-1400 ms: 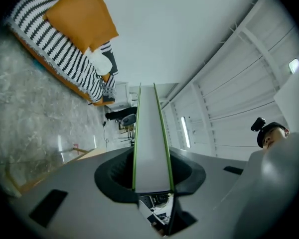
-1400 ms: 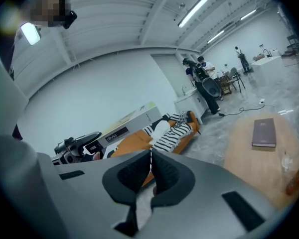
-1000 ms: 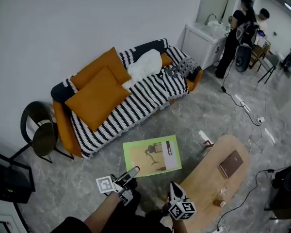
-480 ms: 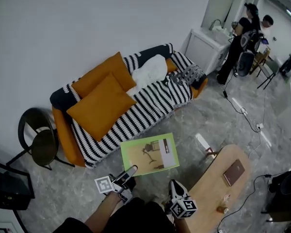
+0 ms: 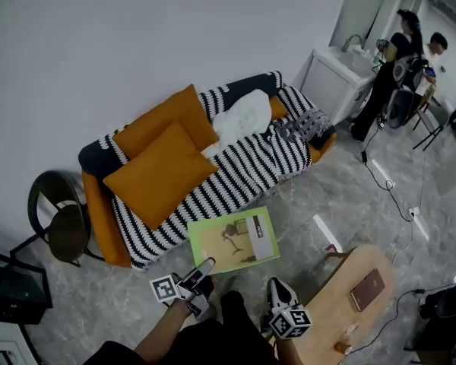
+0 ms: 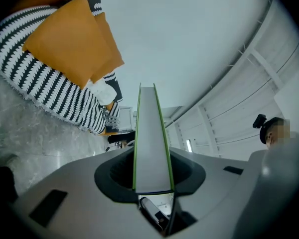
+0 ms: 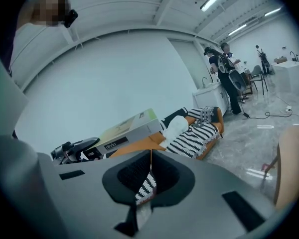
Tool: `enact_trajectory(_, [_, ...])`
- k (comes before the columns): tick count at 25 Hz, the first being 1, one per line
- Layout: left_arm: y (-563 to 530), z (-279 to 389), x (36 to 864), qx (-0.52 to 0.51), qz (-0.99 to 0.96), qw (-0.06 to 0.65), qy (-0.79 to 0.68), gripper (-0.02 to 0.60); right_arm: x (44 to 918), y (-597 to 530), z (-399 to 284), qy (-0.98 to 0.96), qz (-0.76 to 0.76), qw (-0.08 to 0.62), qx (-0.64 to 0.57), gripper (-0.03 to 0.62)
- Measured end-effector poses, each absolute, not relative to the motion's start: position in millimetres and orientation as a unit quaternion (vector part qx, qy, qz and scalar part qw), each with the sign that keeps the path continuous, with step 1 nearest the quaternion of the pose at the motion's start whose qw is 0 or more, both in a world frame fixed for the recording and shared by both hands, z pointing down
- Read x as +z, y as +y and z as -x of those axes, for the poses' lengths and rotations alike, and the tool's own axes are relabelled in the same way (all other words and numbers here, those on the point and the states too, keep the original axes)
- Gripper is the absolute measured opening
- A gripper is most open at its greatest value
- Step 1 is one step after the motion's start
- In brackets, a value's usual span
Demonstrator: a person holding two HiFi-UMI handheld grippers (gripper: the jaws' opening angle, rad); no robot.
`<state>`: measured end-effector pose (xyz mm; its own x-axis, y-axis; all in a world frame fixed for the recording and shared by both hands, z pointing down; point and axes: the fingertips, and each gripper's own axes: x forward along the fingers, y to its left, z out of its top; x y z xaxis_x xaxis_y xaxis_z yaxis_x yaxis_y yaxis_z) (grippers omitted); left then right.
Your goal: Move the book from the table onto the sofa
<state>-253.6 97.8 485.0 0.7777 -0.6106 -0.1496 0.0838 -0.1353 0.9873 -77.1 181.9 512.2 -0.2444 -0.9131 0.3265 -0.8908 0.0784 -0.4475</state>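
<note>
A large green-covered book (image 5: 233, 239) hangs level above the grey floor, just in front of the striped sofa (image 5: 243, 175). My left gripper (image 5: 204, 269) is shut on the book's near edge. In the left gripper view the book (image 6: 151, 138) stands edge-on between the jaws, with the sofa (image 6: 37, 81) off to the left. My right gripper (image 5: 278, 290) is shut with nothing in it, beside the wooden table (image 5: 338, 314). The right gripper view shows the book (image 7: 127, 130), the left gripper (image 7: 74, 151) and the sofa (image 7: 197, 131) behind them.
Two orange cushions (image 5: 158, 169) and a white cushion (image 5: 243, 116) lie on the sofa. A small brown book (image 5: 367, 289) rests on the table. A black chair (image 5: 61, 220) stands left of the sofa. Two people (image 5: 403, 59) stand by a white cabinet (image 5: 336, 76) far right.
Both grippers and the book have come closer to the sofa. The table has slid toward the lower right of the head view. The left grip on the book is unchanged.
</note>
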Motion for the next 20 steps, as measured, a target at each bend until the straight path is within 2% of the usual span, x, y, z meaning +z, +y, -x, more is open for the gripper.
enact_trajectory(13, [-20, 182, 476, -0.279, -0.708, 0.613, -0.213, 0.137, 491, 49, -5, 0.758, 0.591, 0.032, -0.274, 0.029])
enact_trajectory(20, [-67, 166, 477, -0.273, -0.706, 0.618, -0.213, 0.137, 496, 2, -13, 0.758, 0.586, 0.036, -0.284, 0.029])
